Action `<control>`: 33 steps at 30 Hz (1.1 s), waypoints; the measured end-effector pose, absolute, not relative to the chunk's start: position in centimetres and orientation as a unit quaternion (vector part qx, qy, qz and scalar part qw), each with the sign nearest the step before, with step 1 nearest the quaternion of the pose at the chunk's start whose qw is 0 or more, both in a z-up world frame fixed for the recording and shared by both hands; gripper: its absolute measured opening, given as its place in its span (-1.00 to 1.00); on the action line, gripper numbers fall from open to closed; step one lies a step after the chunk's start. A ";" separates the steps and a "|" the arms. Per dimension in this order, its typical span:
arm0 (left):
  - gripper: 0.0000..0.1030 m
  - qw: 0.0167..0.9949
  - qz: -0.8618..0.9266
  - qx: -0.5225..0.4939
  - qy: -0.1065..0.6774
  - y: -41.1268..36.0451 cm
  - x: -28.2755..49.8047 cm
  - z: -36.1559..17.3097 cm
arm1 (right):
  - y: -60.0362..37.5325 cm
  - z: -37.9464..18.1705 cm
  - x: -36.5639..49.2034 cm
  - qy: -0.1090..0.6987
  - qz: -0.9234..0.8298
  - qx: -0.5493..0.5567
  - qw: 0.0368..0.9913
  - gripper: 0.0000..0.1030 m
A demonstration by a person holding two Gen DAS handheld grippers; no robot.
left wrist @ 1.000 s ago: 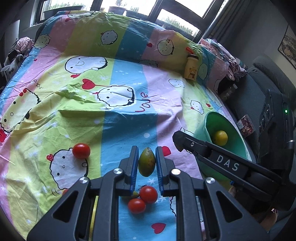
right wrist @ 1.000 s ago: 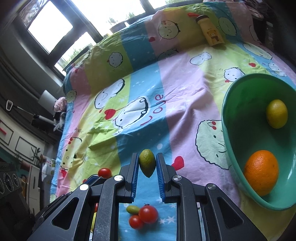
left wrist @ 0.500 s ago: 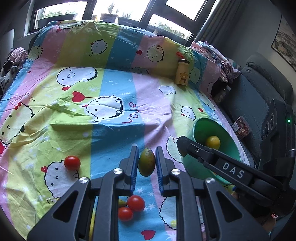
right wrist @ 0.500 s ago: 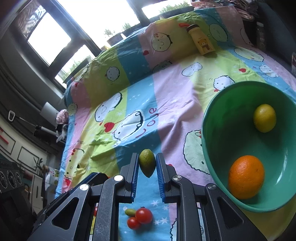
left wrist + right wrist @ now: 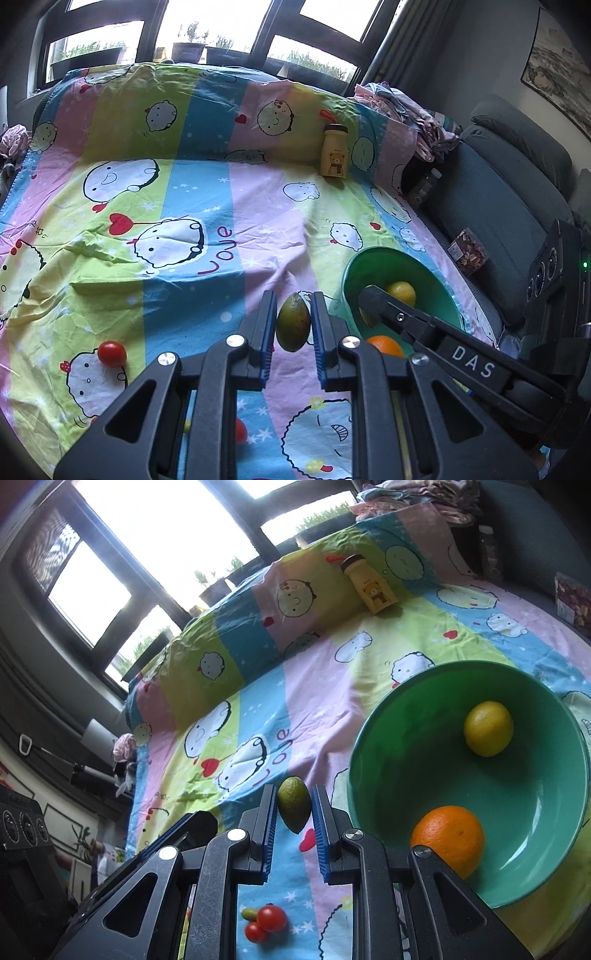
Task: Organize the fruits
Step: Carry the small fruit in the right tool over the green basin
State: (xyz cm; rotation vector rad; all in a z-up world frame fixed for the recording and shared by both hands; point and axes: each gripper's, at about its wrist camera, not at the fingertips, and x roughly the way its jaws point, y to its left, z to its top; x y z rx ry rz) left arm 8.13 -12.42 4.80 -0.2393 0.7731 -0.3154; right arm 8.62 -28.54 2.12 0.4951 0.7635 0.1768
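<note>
Plainly, each gripper (image 5: pixel 293 325) clamps an olive-green oval fruit (image 5: pixel 293 322).

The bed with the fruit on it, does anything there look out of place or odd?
Yes: a yellow bear bottle stands among the fruit, leaning against the raised bedsheet. It is no fruit. Nothing looks spilled or damaged.

Green mango (image 5: pixel 293 322) upright, clamped off the bedsheet. Small green lime (image 5: pixel 294 805) likewise clamped. Green bowl (image 5: pixel 388 738) holds a yellow lemon (image 5: pixel 488 728) and an orange (image 5: pixel 447 840). Lone red tomato (image 5: pixel 112 353) and two clustered tomatoes (image 5: pixel 266 923) lie on the sheet.
</note>
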 end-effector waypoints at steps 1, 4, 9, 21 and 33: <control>-0.65 0.907 -0.156 -0.116 0.373 -12.7 8.2 4.9 | -28.9 2.2 8.5 0.364 0.079 0.242 0.896 -0.59; -0.65 0.907 -0.166 -0.111 0.371 -13.7 8.4 5.2 | -29.9 2.4 8.2 0.356 0.053 0.242 0.901 -0.59; -0.65 0.907 -0.181 -0.102 0.368 -15.3 8.7 5.5 | -31.9 2.5 7.6 0.344 0.039 0.263 0.900 -0.59; -0.65 0.899 -0.215 -0.092 0.369 -18.3 9.3 5.4 | -34.9 2.6 6.6 0.329 -0.012 0.282 0.901 -0.59; -0.65 0.885 -0.248 -0.087 0.384 -21.1 10.0 4.7 | -38.2 2.2 5.5 0.319 -0.059 0.305 0.895 -0.59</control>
